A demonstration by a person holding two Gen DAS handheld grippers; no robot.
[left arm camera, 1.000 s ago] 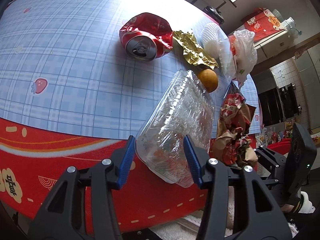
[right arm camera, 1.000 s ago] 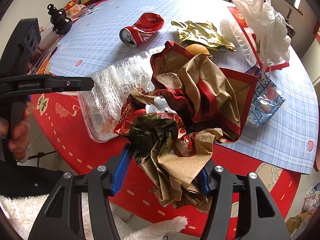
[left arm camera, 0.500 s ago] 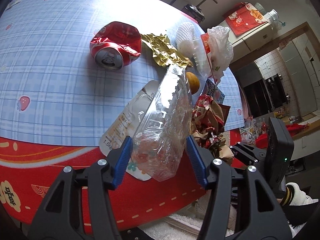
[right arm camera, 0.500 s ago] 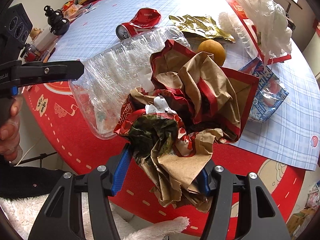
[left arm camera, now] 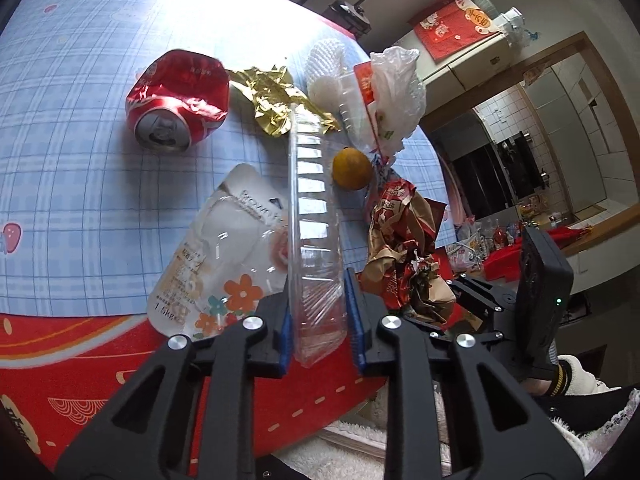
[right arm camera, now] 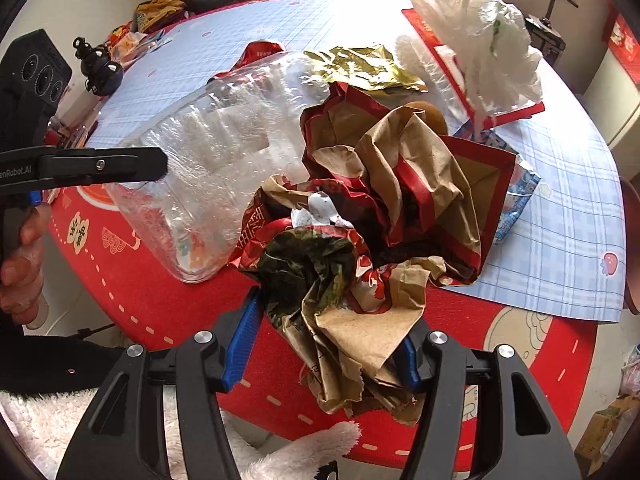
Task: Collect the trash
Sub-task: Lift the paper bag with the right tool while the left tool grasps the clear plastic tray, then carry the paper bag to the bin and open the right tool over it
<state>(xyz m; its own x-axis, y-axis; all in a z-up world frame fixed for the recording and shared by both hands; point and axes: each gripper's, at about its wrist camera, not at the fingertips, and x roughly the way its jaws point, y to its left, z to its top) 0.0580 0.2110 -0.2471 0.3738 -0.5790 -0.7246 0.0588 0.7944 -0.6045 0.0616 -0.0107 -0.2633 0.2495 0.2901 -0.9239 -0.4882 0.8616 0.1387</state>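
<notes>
Red at its rim and covered with a blue checked cloth, the round worktop (left arm camera: 72,184) fills most of both views. Largest of the trash is the wad of crumpled brown-and-red paper bags (right arm camera: 384,216), which the right tongs (right arm camera: 332,340) clamp by its near end, jaws standing fairly wide around the bulk, the rest bulging out over the worktop's near edge. Left of it, the clear plastic clamshell container (left arm camera: 316,240) stands on edge, squeezed flat between the narrow jaws of the left tongs (left arm camera: 318,320), its near end between the blue pads and its far end reaching toward the gold foil wrapper (left arm camera: 276,100). Under and left of the container a white pouch with flower print (left arm camera: 224,256) lies flat, overlapping the red rim. Farther off on the left sits a crushed red can (left arm camera: 180,100), open end facing near. A white plastic bag (right arm camera: 480,28) rises at the far right, with a small orange fruit (left arm camera: 351,169) just beside the container's right wall.
</notes>
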